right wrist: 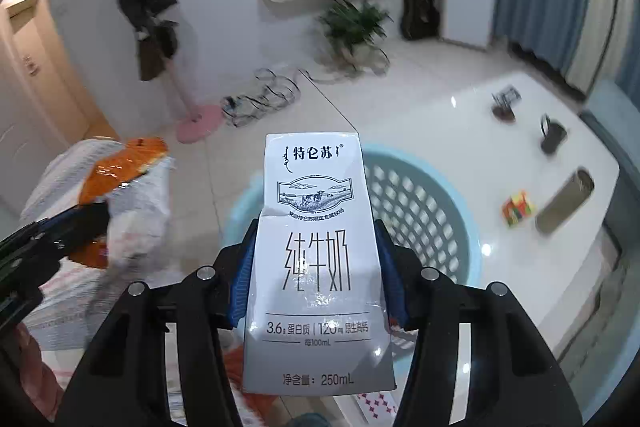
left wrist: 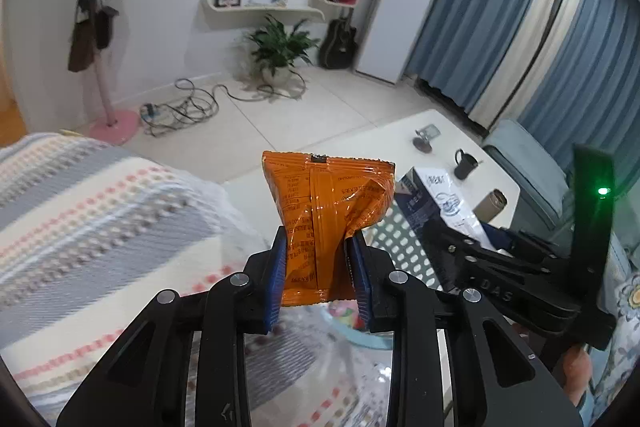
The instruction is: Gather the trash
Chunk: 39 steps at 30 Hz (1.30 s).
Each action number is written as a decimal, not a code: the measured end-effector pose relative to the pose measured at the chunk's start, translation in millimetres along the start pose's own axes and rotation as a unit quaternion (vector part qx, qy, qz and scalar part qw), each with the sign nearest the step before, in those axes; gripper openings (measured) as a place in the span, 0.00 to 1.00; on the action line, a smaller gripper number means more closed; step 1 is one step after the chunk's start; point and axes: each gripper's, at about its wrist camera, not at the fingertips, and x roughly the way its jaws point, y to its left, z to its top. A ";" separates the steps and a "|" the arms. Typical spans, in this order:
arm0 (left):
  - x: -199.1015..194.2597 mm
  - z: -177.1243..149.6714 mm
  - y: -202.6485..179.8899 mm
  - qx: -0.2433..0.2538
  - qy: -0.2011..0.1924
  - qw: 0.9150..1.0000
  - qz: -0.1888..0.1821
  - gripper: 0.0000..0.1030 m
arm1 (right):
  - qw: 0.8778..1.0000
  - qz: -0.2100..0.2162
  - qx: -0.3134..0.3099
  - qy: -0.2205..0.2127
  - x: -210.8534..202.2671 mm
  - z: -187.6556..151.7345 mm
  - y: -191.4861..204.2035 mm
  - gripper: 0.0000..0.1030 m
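My left gripper (left wrist: 318, 249) is shut on an orange snack wrapper (left wrist: 326, 203) and holds it up above a light blue perforated basket (left wrist: 394, 239). The wrapper also shows at the left of the right wrist view (right wrist: 120, 167). My right gripper (right wrist: 316, 267) is shut on a white milk carton (right wrist: 316, 259), upright over the same basket (right wrist: 420, 211). The carton also shows in the left wrist view (left wrist: 440, 199), with the right gripper's black body beside it.
A white table (right wrist: 500, 155) holds a black mug (right wrist: 552, 135), a brown tumbler (right wrist: 566, 201), a small colourful wrapper (right wrist: 518, 213) and a small dark dish (right wrist: 504, 111). A striped blanket (left wrist: 80, 211) lies at left. Cables (left wrist: 180, 107) and a potted plant (left wrist: 280, 47) sit on the floor.
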 end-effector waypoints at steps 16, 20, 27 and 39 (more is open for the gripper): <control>33.5 -13.8 -13.9 0.030 0.033 0.998 -0.045 0.71 | 0.998 -0.005 0.043 0.044 25.9 -26.3 -23.3 0.56; 29.6 -15.6 -9.5 0.028 0.033 0.998 -0.049 0.71 | 0.998 -0.006 0.041 0.041 18.9 -28.5 -19.6 0.56; -3.4 -27.9 3.9 0.016 0.001 1.000 -0.026 0.71 | 0.999 -0.004 0.028 0.024 -6.1 -32.6 -5.5 0.56; -106.0 -59.7 40.6 -0.023 -0.137 0.984 0.107 0.88 | 0.995 -0.009 -0.040 -0.087 -79.1 -54.3 68.1 0.67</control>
